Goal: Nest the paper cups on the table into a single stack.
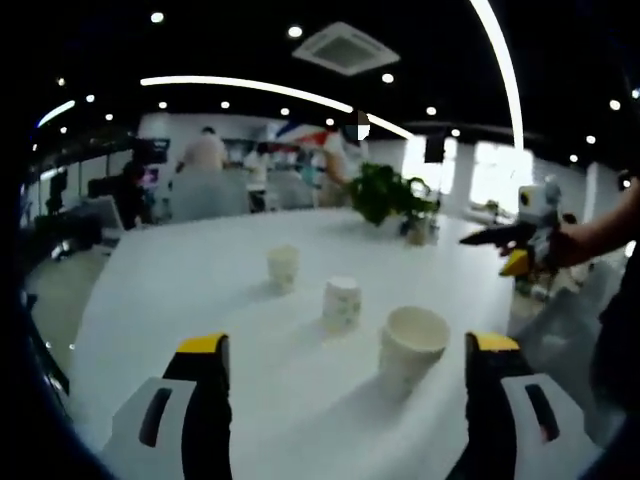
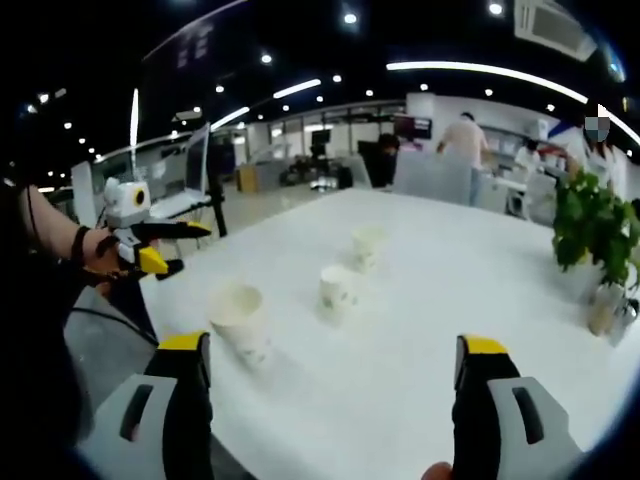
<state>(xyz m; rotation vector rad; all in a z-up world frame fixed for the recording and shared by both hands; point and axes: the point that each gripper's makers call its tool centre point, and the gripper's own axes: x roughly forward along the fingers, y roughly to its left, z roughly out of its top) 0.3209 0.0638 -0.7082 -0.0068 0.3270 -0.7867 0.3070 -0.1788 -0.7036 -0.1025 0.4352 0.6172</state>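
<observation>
Far cup (image 1: 283, 266) print blurred; plant (image 2: 592, 232) pot indistinct; background people (image 1: 207, 152) too small.

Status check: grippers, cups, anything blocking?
Left gripper and right gripper open, empty. Three paper cups apart on table, unstacked. Potted plant behind, clear.

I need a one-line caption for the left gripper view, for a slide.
Open left gripper faces three separate paper cups on a white table.
</observation>
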